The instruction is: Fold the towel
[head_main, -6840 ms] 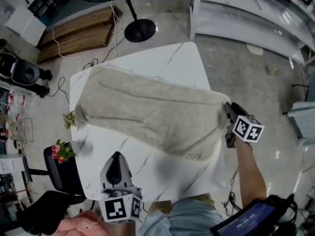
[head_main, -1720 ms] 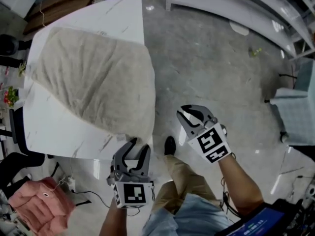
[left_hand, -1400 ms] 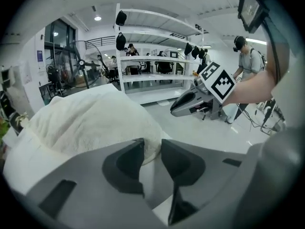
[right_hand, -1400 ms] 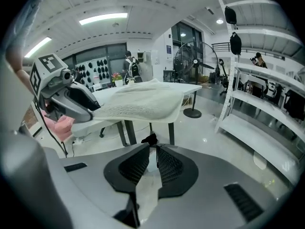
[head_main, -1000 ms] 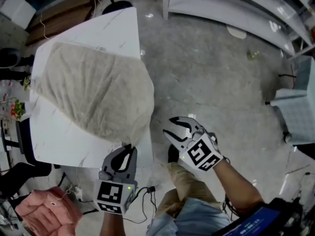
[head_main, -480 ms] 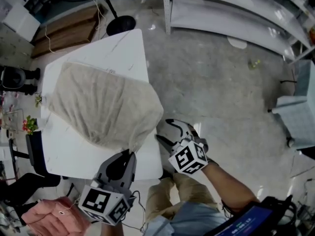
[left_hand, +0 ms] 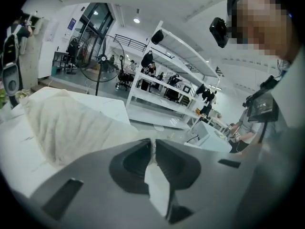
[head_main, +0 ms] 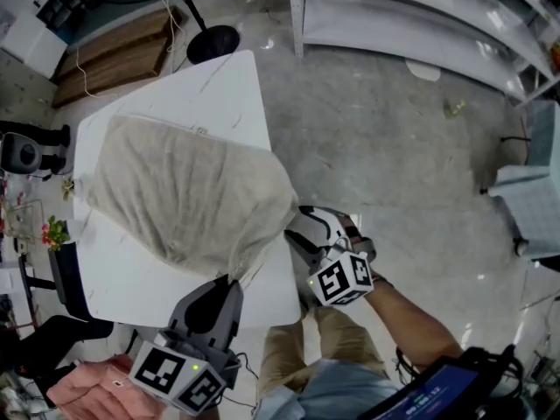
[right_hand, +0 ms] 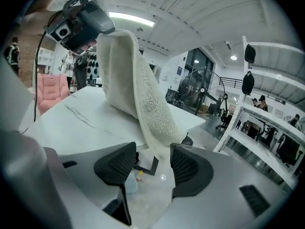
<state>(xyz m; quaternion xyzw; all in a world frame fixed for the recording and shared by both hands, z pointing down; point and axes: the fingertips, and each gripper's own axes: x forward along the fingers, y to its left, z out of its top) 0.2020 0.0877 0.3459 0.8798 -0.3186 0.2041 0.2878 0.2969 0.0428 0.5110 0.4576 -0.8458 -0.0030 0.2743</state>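
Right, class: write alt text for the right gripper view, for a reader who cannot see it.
A beige towel hangs down between the open right tongs, whose jaws have just been closing a little without yet pinching it. Behind lies a white marble table.

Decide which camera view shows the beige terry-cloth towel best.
The head view: the whole towel shows, draped across the white table. The left gripper view shows one bunched side; the right gripper view, only a hanging edge.

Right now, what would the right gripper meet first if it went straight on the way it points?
The towel: its hanging corner is already between the jaws, which have just been closing. Behind it, probably the table.
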